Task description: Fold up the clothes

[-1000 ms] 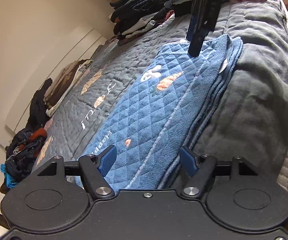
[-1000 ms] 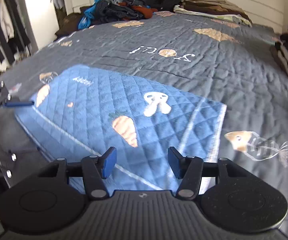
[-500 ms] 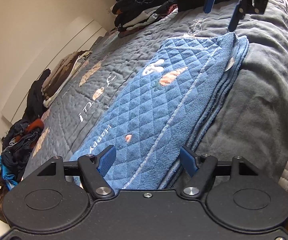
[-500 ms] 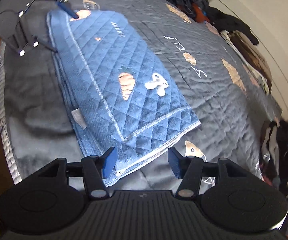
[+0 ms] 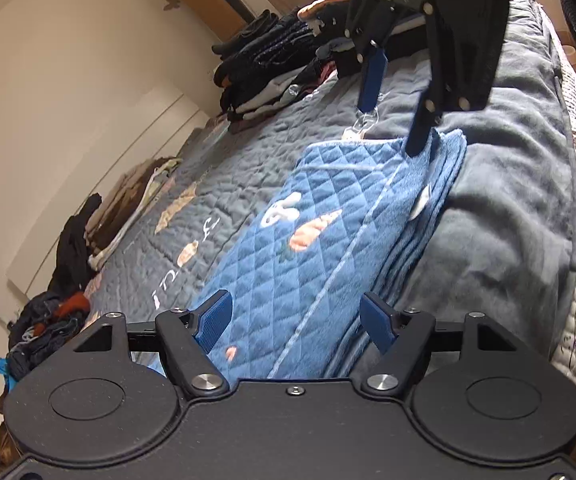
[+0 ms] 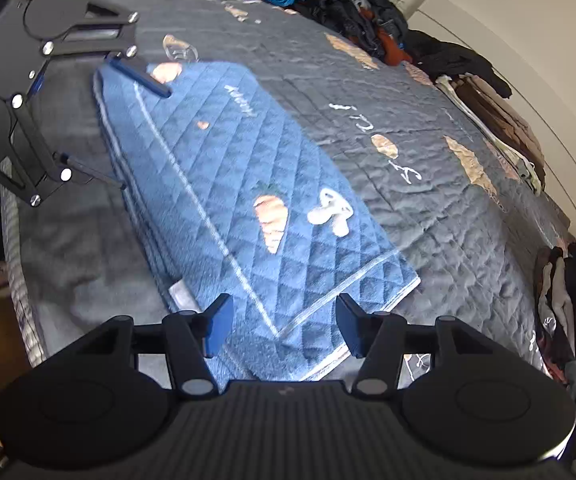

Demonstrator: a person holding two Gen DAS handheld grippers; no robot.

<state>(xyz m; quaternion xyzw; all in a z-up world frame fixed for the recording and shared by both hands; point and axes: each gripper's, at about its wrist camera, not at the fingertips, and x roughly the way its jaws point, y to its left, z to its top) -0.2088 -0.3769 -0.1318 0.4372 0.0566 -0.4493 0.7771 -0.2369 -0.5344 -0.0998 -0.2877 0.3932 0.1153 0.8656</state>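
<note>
Since half a second ago, our right gripper (image 5: 392,116) has dropped to the towel's (image 5: 288,264) far corner. Both it and our left gripper (image 5: 296,320) gape, empty. Folded, soft and limp, the towel lies along the bed's (image 5: 508,220) edge; corners suit gripping.

The right gripper (image 5: 394,116), half a second ago hovering clear of the folded blue towel (image 5: 312,240), has dropped to its 1 o'clock corner in the left wrist view, jaws spread, one fingertip touching the cloth; the right camera has closed in, low.
</note>
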